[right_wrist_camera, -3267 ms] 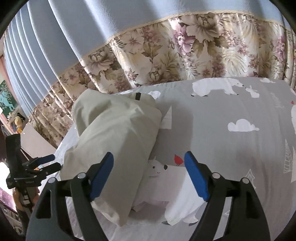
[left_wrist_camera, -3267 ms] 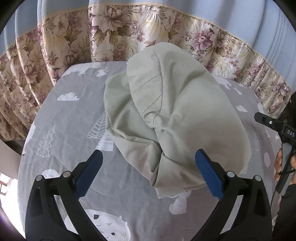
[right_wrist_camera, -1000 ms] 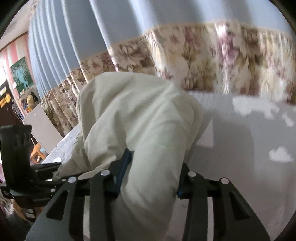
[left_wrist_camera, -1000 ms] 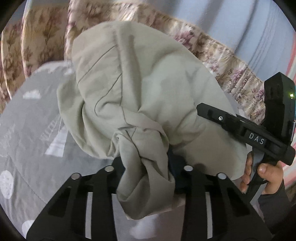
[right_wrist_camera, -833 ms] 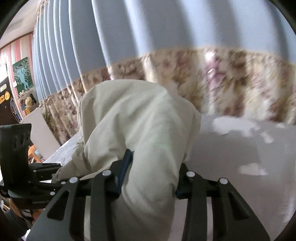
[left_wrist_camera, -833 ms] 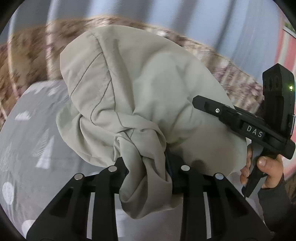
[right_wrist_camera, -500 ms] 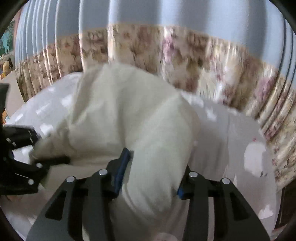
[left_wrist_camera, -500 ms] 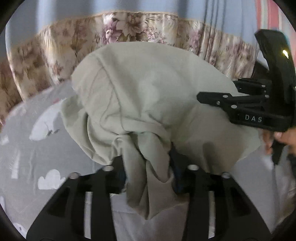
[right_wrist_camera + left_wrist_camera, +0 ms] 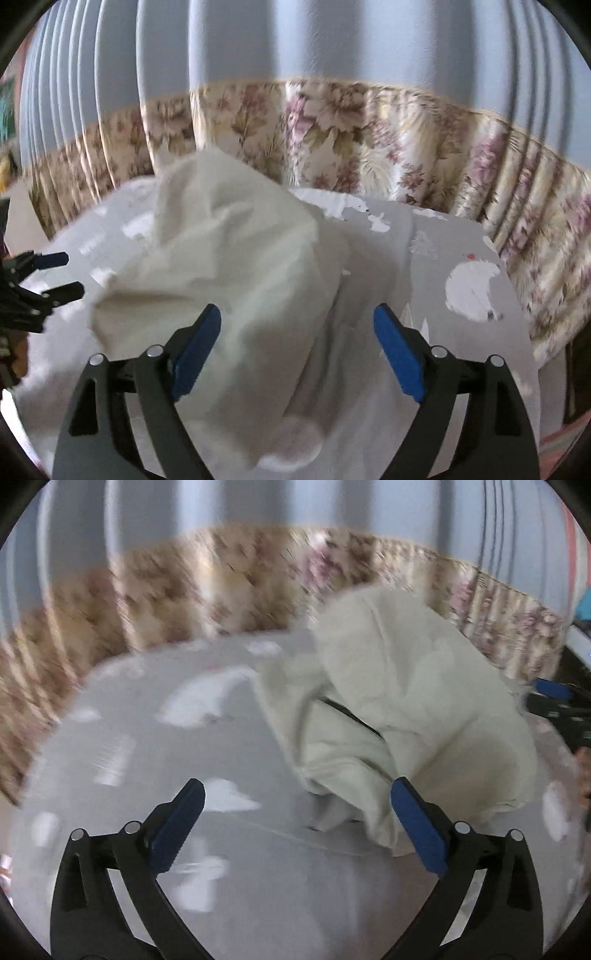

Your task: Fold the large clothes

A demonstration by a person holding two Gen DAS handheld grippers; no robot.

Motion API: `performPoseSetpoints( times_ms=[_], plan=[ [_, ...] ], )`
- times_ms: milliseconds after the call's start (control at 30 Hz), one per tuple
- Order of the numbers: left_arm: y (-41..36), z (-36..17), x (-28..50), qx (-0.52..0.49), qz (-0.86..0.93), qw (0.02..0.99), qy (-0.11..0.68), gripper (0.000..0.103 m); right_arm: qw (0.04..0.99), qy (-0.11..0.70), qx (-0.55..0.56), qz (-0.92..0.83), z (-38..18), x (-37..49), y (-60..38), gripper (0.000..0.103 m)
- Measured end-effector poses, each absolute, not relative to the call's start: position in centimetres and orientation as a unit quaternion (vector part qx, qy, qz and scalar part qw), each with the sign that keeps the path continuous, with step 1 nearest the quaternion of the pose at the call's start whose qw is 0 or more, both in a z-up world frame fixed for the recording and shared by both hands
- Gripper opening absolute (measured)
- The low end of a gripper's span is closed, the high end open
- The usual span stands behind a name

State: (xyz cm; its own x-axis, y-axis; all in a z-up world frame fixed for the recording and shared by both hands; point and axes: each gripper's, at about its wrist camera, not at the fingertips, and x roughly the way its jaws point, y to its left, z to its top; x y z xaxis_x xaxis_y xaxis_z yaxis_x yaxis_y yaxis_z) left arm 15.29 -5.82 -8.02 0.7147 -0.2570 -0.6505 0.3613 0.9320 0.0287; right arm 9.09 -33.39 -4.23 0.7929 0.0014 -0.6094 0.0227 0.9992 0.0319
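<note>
Pale beige garment (image 9: 417, 716) is heaped on the grey printed bedsheet (image 9: 155, 738) (frames blurred). Left gripper (image 9: 297, 825) and right gripper (image 9: 297, 341) are spread wide, nothing gripped.

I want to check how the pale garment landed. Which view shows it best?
The right wrist view: the garment is sharper there, heaped on the bedsheet, though its near edge runs under the frame. The left wrist view is motion-blurred but shows the garment with a dark strap across a fold.
</note>
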Motion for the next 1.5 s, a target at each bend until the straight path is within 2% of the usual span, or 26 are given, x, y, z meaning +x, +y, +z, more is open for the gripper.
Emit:
performPoseSetpoints(
  times_ms=[167,367,533,1067,1333,1500],
  plan=[
    [-4.4,-4.1,12.2,0.061,-0.146,0.938,0.308,0.100,0.957,0.284,0.058,-0.001,-2.3,4.4,-31.5,0.101],
    [-3.7,-3.0,10.4,0.039,-0.154,0.921,0.357,0.100,0.954,0.280,0.082,-0.072,-2.1,1.2,-29.8,0.101],
    [-2.5,-2.5,9.0,0.006,-0.128,0.922,0.366,0.100,0.933,0.316,0.131,-0.114,-2.0,-0.1,-29.4,0.101],
    [-1.3,2.6,1.0,0.072,-0.051,0.962,0.259,0.100,0.949,0.272,0.062,-0.145,1.6,-6.0,-23.1,0.101],
    [0.3,3.6,-1.8,0.030,-0.050,0.965,0.255,0.100,0.954,0.252,0.062,-0.152,3.0,-7.2,-21.8,0.101],
    [0.6,3.3,-1.9,0.045,-0.028,0.966,0.255,0.100,0.953,0.255,0.065,-0.148,3.0,-7.2,-21.9,0.101]
  ],
)
